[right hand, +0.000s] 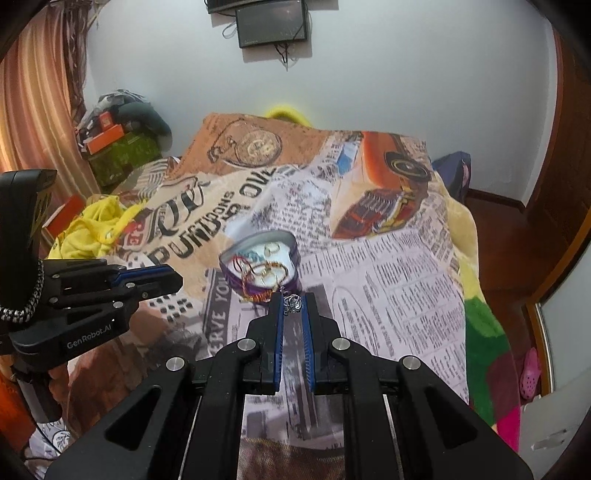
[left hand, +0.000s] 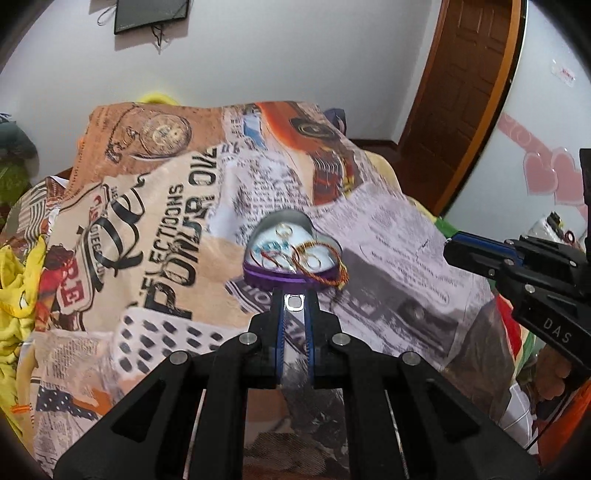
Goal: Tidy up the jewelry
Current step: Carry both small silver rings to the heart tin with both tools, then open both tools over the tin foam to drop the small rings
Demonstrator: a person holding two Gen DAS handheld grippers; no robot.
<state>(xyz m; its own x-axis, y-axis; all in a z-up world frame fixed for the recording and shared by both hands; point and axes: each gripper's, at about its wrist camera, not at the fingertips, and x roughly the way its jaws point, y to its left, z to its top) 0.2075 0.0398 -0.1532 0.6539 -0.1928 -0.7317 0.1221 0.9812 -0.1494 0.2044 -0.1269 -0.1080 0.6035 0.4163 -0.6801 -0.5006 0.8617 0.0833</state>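
Observation:
A purple heart-shaped tin (left hand: 258,275) lies open on the printed blanket, holding rings, a blue piece and a red-gold cord that trails over its rim. My left gripper (left hand: 294,295) hovers just in front of the tin, shut on a small silver ring (left hand: 294,302) at its fingertips. In the right wrist view the same tin (right hand: 231,275) sits just beyond my right gripper (right hand: 293,297), which is shut on a silver filigree pendant (right hand: 293,304). Each gripper also shows in the other's view: the right gripper (left hand: 452,251) at the right edge, the left gripper (right hand: 177,278) at the left.
A newspaper-print blanket (right hand: 388,288) covers the bed. Yellow cloth (right hand: 92,229) is bunched at its left. Boxes and bags (right hand: 114,147) pile up by a curtain (right hand: 33,110). A wooden door (left hand: 469,92) stands at the right, a dark screen (right hand: 271,24) hangs on the wall.

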